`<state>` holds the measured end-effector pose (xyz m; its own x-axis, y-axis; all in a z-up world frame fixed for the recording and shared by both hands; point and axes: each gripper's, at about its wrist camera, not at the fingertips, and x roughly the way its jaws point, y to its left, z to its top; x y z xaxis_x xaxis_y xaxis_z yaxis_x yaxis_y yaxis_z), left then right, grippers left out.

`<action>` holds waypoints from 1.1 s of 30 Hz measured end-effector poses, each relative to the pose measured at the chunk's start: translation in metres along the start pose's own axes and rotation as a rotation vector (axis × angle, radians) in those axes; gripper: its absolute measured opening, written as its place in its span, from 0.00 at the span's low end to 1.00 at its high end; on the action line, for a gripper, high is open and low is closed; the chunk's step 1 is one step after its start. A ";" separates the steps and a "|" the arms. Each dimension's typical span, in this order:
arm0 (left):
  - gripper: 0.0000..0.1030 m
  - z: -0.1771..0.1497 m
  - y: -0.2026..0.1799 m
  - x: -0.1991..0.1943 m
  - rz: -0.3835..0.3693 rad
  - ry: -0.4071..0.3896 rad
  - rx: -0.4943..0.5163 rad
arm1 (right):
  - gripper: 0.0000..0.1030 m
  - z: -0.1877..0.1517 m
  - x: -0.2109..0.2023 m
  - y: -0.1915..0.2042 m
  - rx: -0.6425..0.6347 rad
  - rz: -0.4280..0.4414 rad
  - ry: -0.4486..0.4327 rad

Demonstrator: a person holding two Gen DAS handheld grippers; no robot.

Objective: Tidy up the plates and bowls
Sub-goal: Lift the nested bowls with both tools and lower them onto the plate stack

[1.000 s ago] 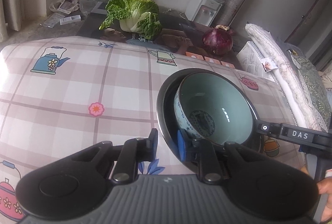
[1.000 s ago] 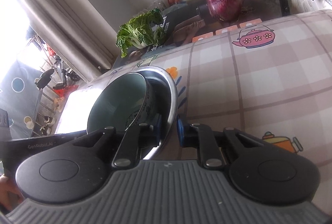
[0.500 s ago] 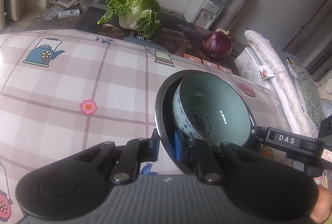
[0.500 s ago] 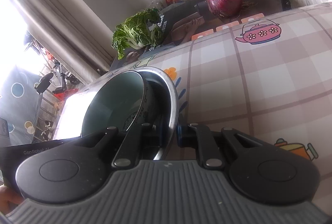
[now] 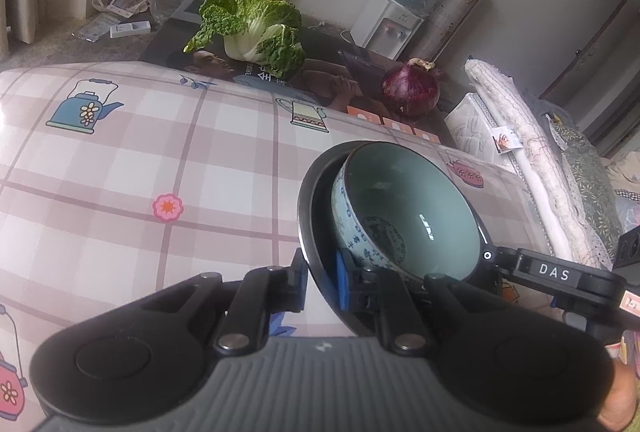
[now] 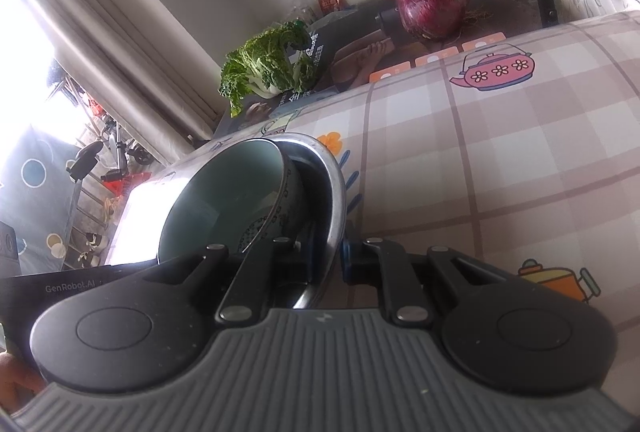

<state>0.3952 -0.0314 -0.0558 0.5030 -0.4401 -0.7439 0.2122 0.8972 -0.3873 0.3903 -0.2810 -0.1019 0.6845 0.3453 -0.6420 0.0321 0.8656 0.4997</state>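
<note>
A pale green ceramic bowl [image 5: 404,216] with blue patterns sits tilted inside a larger metal bowl [image 5: 310,216]. My left gripper [image 5: 322,282] is shut on the metal bowl's near rim. My right gripper [image 6: 326,264] is shut on the opposite rim of the metal bowl [image 6: 334,188], with the ceramic bowl [image 6: 224,204] inside it. Both bowls are held above the checked tablecloth [image 5: 160,160]. The right gripper's black body [image 5: 556,274] shows in the left wrist view.
A green cabbage [image 5: 252,28] and a red onion [image 5: 410,92] lie on a dark poster beyond the table. A water dispenser [image 5: 396,20] stands by the back wall. Folded bedding [image 5: 528,160] lies at the right. Curtains [image 6: 100,32] hang at the left.
Both grippers have closed onto the metal bowl's rim and lifted it a little. The views have shifted slightly over the table.
</note>
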 end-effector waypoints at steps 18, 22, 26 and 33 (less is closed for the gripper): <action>0.14 -0.034 -0.032 -0.116 -0.037 -0.116 0.011 | 0.12 -0.019 -0.103 0.050 -0.059 0.040 -0.108; 0.14 -0.063 -0.030 -0.143 -0.034 -0.116 -0.012 | 0.12 -0.044 -0.133 0.065 -0.071 0.051 -0.096; 0.14 -0.095 -0.025 -0.159 -0.013 -0.118 -0.020 | 0.12 -0.075 -0.151 0.074 -0.078 0.055 -0.069; 0.13 -0.141 -0.003 -0.164 0.009 -0.085 -0.083 | 0.12 -0.128 -0.154 0.080 -0.074 0.046 0.003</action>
<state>0.1939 0.0326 -0.0095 0.5745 -0.4239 -0.7002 0.1393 0.8936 -0.4267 0.1940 -0.2184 -0.0377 0.6821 0.3864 -0.6208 -0.0538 0.8732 0.4844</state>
